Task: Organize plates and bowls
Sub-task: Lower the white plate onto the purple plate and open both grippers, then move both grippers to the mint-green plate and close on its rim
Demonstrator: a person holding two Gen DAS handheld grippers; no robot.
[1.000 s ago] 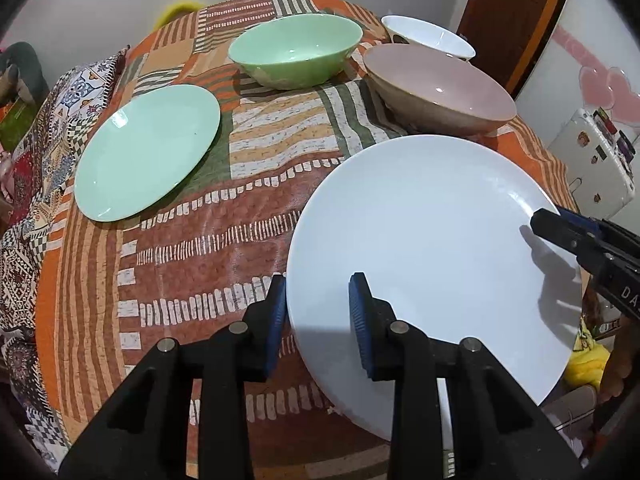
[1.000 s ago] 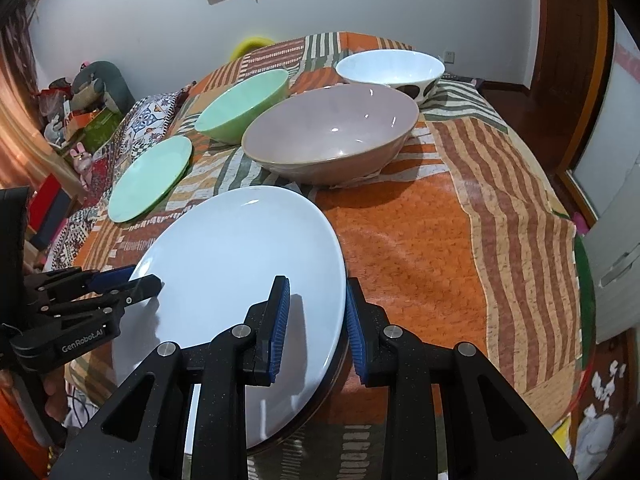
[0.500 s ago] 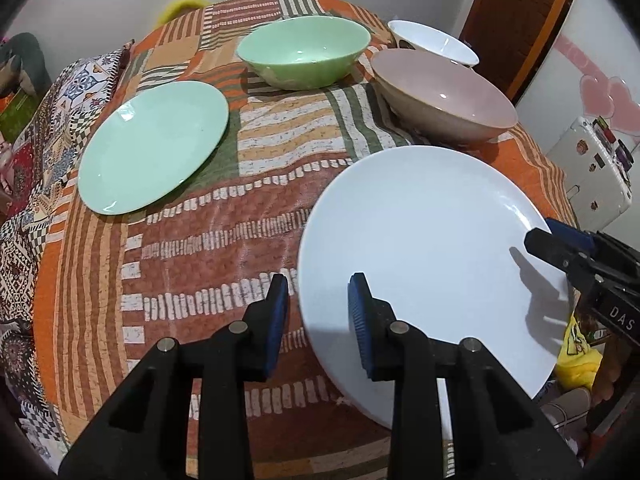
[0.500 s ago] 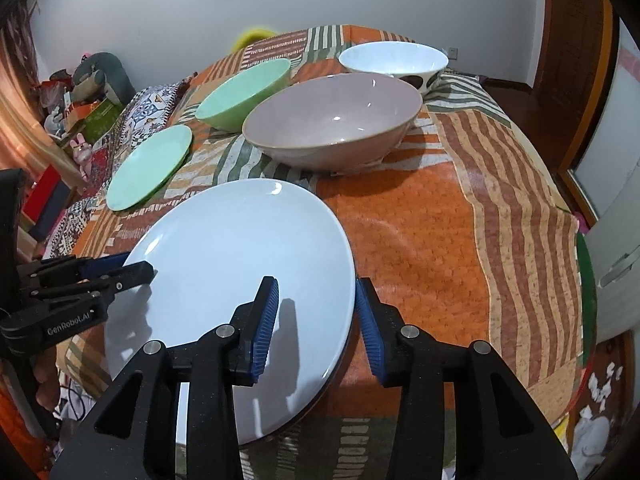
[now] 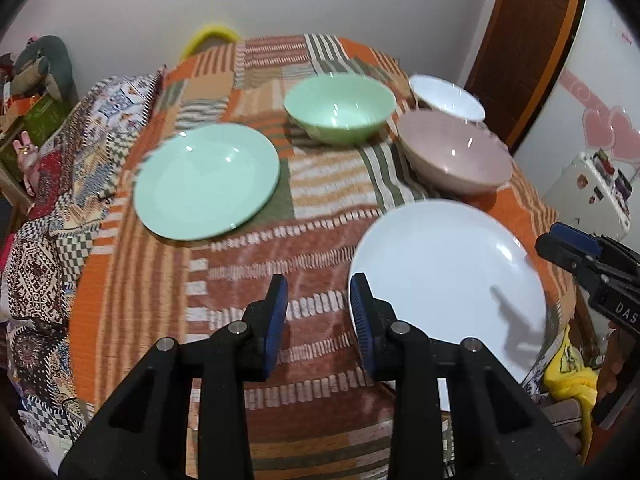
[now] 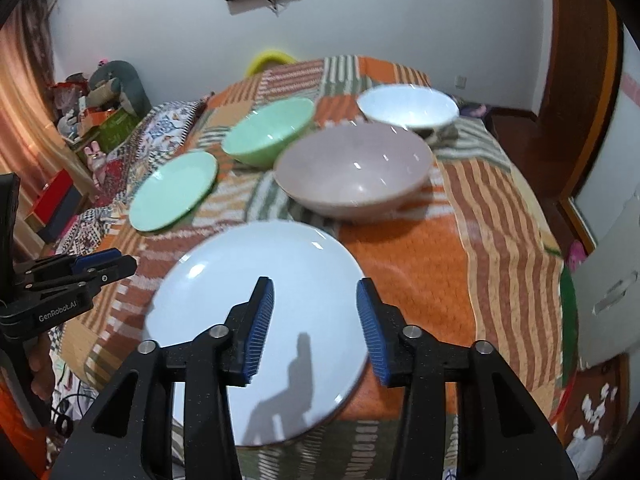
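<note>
A big white plate point(image 5: 448, 280) point(image 6: 256, 320) lies flat at the near edge of the table. A green plate point(image 5: 206, 186) point(image 6: 174, 190) lies to its far left. A green bowl point(image 5: 340, 106) point(image 6: 268, 130), a pink bowl point(image 5: 456, 152) point(image 6: 352, 170) and a white bowl point(image 5: 446, 96) point(image 6: 408, 110) stand behind. My left gripper point(image 5: 318, 322) is open and empty, above the cloth just left of the white plate. My right gripper point(image 6: 314, 330) is open and empty, above the white plate's near right part.
The table wears a striped orange patchwork cloth point(image 5: 248, 264). A wooden door point(image 5: 520, 40) and a white cabinet point(image 5: 592, 196) stand at the right. Boxes and toys point(image 6: 92, 120) crowd the left side. A yellow thing point(image 5: 568, 376) lies below the table's near right edge.
Both grippers have drawn back and up from the white plate, which now lies free on the table. The right gripper's jaws have opened wide; the left's have opened too.
</note>
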